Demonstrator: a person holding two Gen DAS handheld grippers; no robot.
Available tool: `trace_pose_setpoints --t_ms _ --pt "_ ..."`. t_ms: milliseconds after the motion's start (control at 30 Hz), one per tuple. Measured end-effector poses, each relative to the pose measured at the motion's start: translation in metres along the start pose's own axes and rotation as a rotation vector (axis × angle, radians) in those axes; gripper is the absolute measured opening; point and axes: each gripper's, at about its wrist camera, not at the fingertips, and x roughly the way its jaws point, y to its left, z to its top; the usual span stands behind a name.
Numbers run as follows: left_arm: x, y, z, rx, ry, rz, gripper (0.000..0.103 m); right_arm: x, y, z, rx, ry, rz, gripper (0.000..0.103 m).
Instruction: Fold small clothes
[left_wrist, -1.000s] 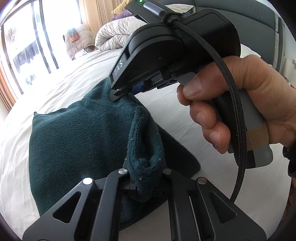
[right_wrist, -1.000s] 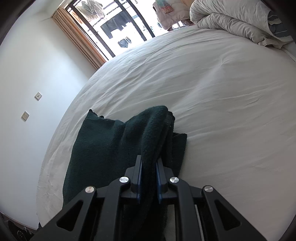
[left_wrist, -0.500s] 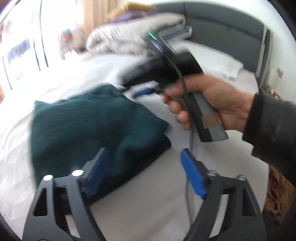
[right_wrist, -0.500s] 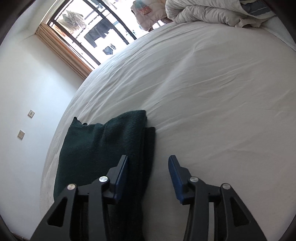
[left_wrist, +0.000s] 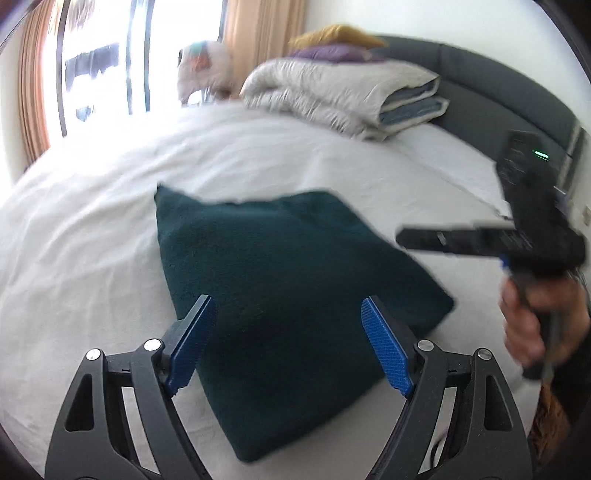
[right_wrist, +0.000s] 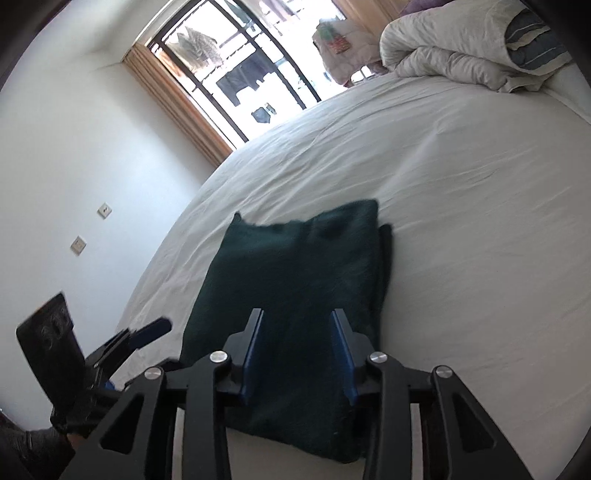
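A dark green knitted garment (left_wrist: 280, 291) lies folded flat on the white bed sheet (left_wrist: 92, 229); it also shows in the right wrist view (right_wrist: 295, 277). My left gripper (left_wrist: 288, 343) is open and empty, held above the garment's near edge. My right gripper (right_wrist: 297, 354) is open and empty, its blue pads apart over the garment's near end. In the left wrist view the right gripper (left_wrist: 436, 240) is at the far right in a hand, clear of the cloth. In the right wrist view the left gripper (right_wrist: 147, 330) is at the lower left.
A folded white duvet (left_wrist: 343, 96) with pillows lies at the head of the bed against the grey headboard (left_wrist: 491, 85). A window with curtains (right_wrist: 236, 74) is beyond the bed. A white wall with sockets (right_wrist: 77, 243) runs along the left side.
Both grippers let go of the green garment and opened. The cloth dropped flat in a fold. Both grippers pulled back, the right one swinging off to the right.
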Motion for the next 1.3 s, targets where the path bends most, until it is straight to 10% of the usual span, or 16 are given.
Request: trace_pose_setpoints --t_ms 300,600,700,833,1200,1300 --pt "0.035 0.002 -0.047 0.1 0.102 0.064 0.069 0.022 -0.017 -0.051 -0.033 0.079 -0.097 0.0" --pt "0.019 0.005 -0.072 0.077 0.1 0.056 0.069 -0.004 -0.016 -0.066 -0.065 0.031 -0.159 0.0" --pt "0.001 0.022 -0.07 0.023 0.067 0.044 0.069 -0.018 -0.009 -0.057 -0.069 -0.012 -0.197 0.027" --pt "-0.007 0.037 -0.037 0.011 0.02 0.081 0.069 -0.032 0.001 -0.038 -0.04 -0.107 -0.11 0.035" --pt "0.083 0.056 0.035 -0.056 0.098 0.16 0.07 0.081 0.012 0.038 0.044 0.06 0.024 0.051" --pt "0.099 0.078 0.028 -0.178 0.106 0.083 0.078 0.094 -0.003 0.034 0.043 0.078 -0.014 0.035"
